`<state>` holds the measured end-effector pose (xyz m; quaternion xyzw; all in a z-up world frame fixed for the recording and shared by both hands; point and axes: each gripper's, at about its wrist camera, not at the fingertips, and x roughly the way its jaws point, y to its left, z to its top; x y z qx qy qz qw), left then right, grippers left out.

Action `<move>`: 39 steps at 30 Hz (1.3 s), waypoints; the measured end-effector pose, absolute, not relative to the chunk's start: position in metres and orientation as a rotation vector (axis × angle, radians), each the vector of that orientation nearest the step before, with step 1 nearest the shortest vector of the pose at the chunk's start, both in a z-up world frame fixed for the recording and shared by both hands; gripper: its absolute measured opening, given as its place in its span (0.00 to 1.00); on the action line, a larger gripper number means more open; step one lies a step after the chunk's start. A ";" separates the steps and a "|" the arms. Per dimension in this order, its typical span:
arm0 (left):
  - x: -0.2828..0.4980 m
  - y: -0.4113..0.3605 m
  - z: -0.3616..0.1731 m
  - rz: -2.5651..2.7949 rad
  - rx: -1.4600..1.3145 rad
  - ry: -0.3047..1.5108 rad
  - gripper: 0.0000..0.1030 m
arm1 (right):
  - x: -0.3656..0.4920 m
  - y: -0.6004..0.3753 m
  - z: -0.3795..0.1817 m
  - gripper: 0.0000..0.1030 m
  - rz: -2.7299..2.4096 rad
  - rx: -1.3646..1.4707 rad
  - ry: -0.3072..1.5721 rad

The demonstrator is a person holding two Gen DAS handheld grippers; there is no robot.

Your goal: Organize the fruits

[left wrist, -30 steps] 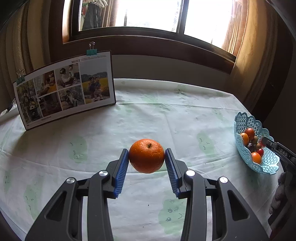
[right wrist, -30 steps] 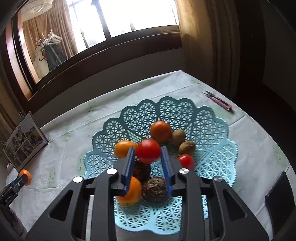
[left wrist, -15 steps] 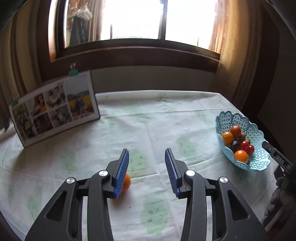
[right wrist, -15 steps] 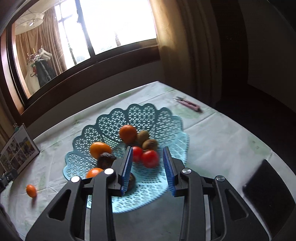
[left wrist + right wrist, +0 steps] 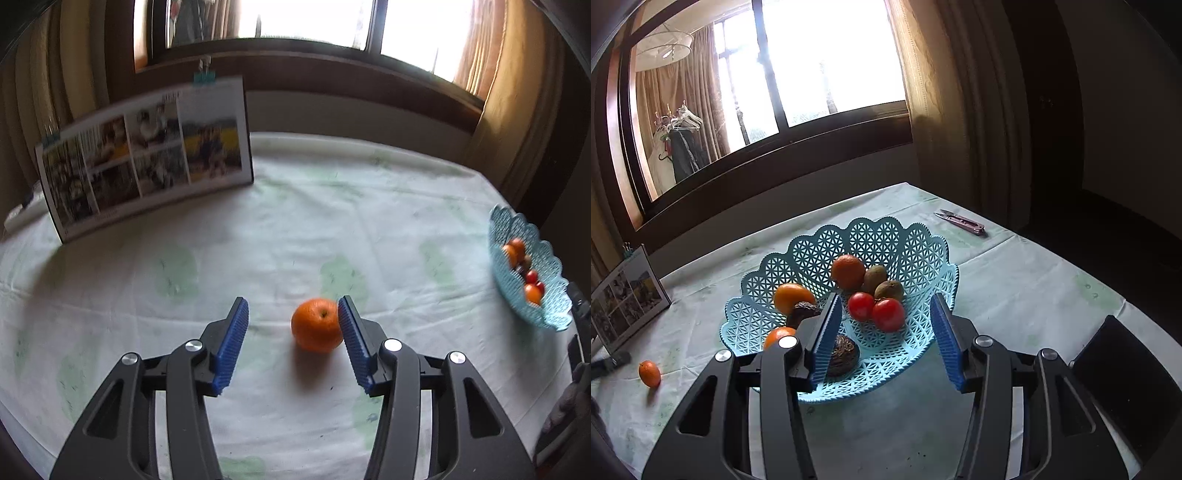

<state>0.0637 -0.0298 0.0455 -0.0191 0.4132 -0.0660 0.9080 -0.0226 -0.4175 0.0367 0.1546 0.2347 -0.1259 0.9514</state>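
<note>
The left hand-held gripper (image 5: 291, 345) is hovering low over the tabletop (image 5: 258, 236), its blue jaws standing apart after just opening. A loose orange (image 5: 317, 329) is lying on the pale green cloth between them, right against the right-side pad, clear of the other pad and not clamped. From that orange, the lacy blue basket (image 5: 546, 258) is sitting well off to the right near the tabletop's edge, and a clipped photo board (image 5: 147, 162) is standing upright far behind and to the left.

The right hand-held gripper (image 5: 882, 338) is hanging over the basket's (image 5: 871, 236) near rim, jaws likewise just opened and gripping nothing. Two tomatoes (image 5: 875, 312) are resting in the basket just beyond the pads, with oranges, kiwis and dark fruits around them. Small pink snips (image 5: 960, 221) are lying behind the basket, to its right.
</note>
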 end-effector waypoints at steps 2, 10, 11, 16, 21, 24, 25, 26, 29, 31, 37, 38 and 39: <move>0.065 -0.032 0.038 -0.158 -0.055 0.871 0.50 | -0.023 -0.416 0.036 0.50 -0.251 0.314 0.480; 0.075 -0.046 0.017 -0.181 -0.033 0.911 0.49 | -0.023 -0.410 0.035 0.50 -0.237 0.302 0.484; 0.077 -0.047 0.015 -0.177 -0.029 0.915 0.48 | -0.023 -0.410 0.035 0.50 -0.237 0.304 0.483; 0.079 -0.055 0.017 -0.188 -0.027 0.916 0.39 | -0.024 -0.411 0.035 0.50 -0.241 0.309 0.480; 0.074 -0.081 0.035 -0.244 -0.009 0.880 0.39 | -0.025 -0.412 0.035 0.50 -0.244 0.317 0.474; 0.071 -0.102 0.048 -0.292 0.002 0.855 0.39 | -0.027 -0.414 0.035 0.50 -0.247 0.324 0.474; 0.070 -0.112 0.055 -0.315 0.008 0.842 0.39 | -0.027 -0.414 0.035 0.50 -0.247 0.327 0.477; 0.069 -0.121 0.061 -0.336 0.015 0.829 0.39 | -0.026 -0.414 0.035 0.50 -0.247 0.329 0.478; 0.067 -0.147 0.073 -0.393 0.033 0.801 0.39 | -0.028 -0.415 0.035 0.50 -0.248 0.332 0.474; 0.067 -0.166 0.078 -0.429 0.048 0.793 0.39 | -0.029 -0.417 0.035 0.50 -0.250 0.338 0.473; 0.067 -0.209 0.084 -0.514 0.065 0.777 0.39 | -0.029 -0.418 0.036 0.50 -0.254 0.344 0.474; 0.066 -0.216 0.085 -0.528 0.068 0.773 0.40 | -0.029 -0.418 0.036 0.50 -0.252 0.341 0.477; 0.066 -0.224 0.086 -0.544 0.072 0.769 0.39 | -0.028 -0.417 0.036 0.50 -0.252 0.339 0.478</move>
